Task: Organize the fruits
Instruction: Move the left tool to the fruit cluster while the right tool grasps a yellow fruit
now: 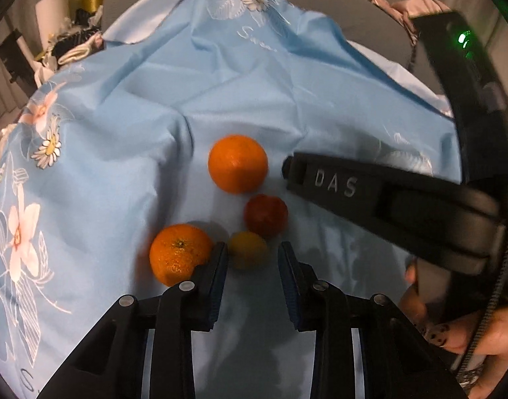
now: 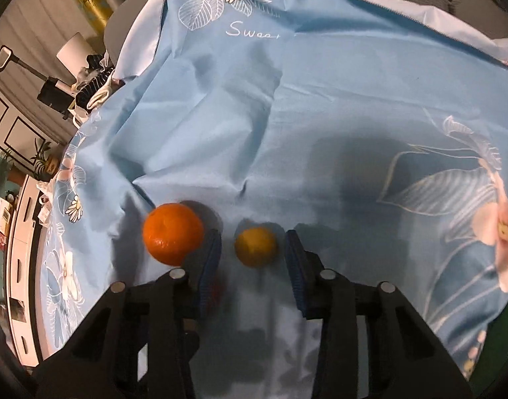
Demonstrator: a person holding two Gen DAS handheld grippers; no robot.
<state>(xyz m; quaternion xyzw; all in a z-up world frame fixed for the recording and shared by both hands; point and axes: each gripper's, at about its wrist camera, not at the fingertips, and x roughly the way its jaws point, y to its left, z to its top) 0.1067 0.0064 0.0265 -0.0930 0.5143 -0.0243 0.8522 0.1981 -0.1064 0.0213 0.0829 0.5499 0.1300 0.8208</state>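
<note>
Four fruits lie on a light blue floral cloth (image 1: 127, 133). In the left wrist view a large orange (image 1: 238, 163) sits farthest, a red fruit (image 1: 265, 214) below it, a second orange (image 1: 180, 253) at the left, and a small yellow fruit (image 1: 248, 249) nearest. My left gripper (image 1: 253, 259) is open, its fingertips on either side of the yellow fruit, apart from it. My right gripper (image 1: 288, 171) reaches in from the right. In the right wrist view my right gripper (image 2: 253, 249) is open around a yellow fruit (image 2: 255, 246), with an orange (image 2: 172, 233) outside its left finger (image 2: 210, 259).
The cloth (image 2: 287, 99) covers a round table and is creased. Clutter and furniture (image 1: 71, 43) stand beyond its far left edge. A hand (image 1: 453, 329) holds the right gripper's handle at the lower right of the left wrist view.
</note>
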